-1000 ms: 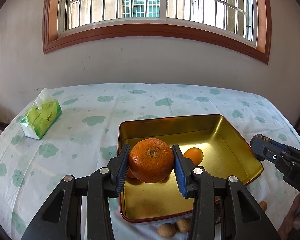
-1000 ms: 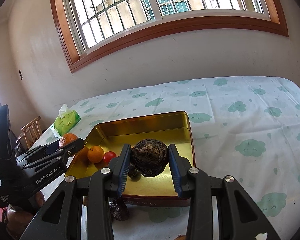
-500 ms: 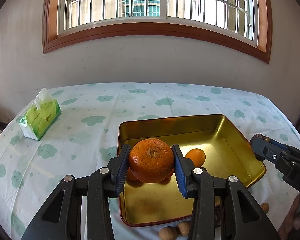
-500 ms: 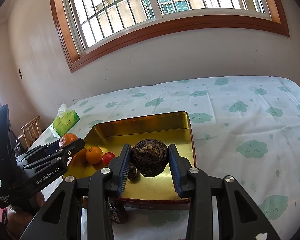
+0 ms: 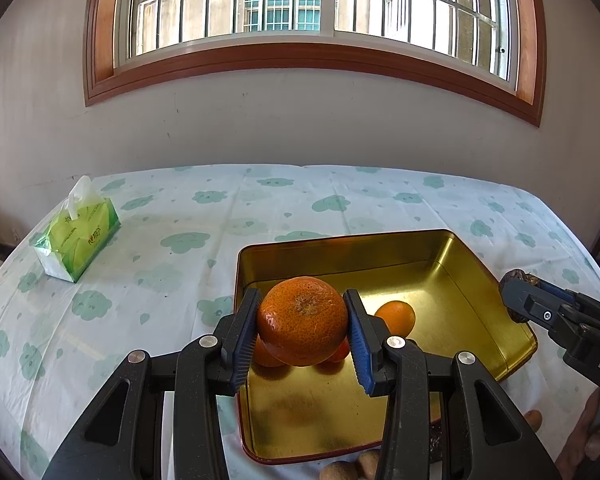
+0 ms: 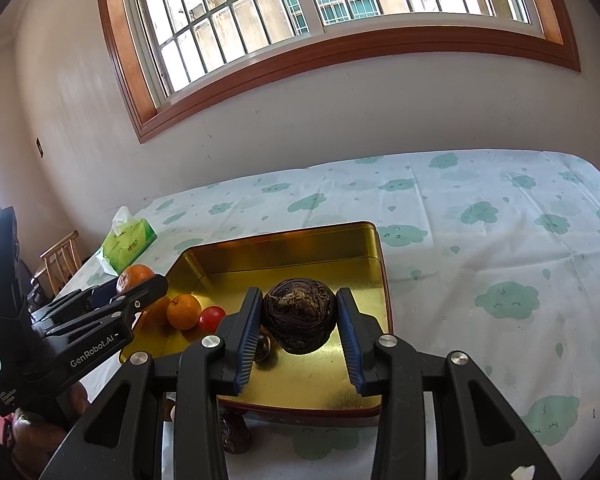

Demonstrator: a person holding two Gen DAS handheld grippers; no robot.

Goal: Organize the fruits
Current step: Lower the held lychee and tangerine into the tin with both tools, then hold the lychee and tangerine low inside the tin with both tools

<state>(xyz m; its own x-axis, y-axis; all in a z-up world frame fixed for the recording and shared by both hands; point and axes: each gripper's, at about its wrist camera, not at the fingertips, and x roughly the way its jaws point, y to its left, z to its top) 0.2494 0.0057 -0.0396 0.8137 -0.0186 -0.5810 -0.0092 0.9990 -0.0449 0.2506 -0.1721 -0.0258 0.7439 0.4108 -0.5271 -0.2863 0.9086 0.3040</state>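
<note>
My left gripper (image 5: 303, 326) is shut on a large orange (image 5: 302, 321) and holds it above the near left part of the gold tray (image 5: 452, 280). A smaller orange (image 5: 398, 316) lies in the tray behind it. My right gripper (image 6: 299, 322) is shut on a dark wrinkled fruit (image 6: 299, 314) above the tray's (image 6: 340, 248) near right part. In the right wrist view the small orange (image 6: 183, 311), a red tomato (image 6: 212, 318) and a small dark fruit (image 6: 262, 346) lie in the tray. The left gripper also shows there, with the large orange (image 6: 134, 276) in it.
A green tissue pack (image 5: 78, 240) stands at the table's far left. Brown nuts (image 5: 354, 468) lie on the cloth before the tray. A dark fruit (image 6: 234, 432) lies at the tray's front edge. A wooden chair (image 6: 60, 256) stands at the left.
Both grippers have risen slightly with their fruits; the tray sits a little lower in both views. Grips unchanged.
</note>
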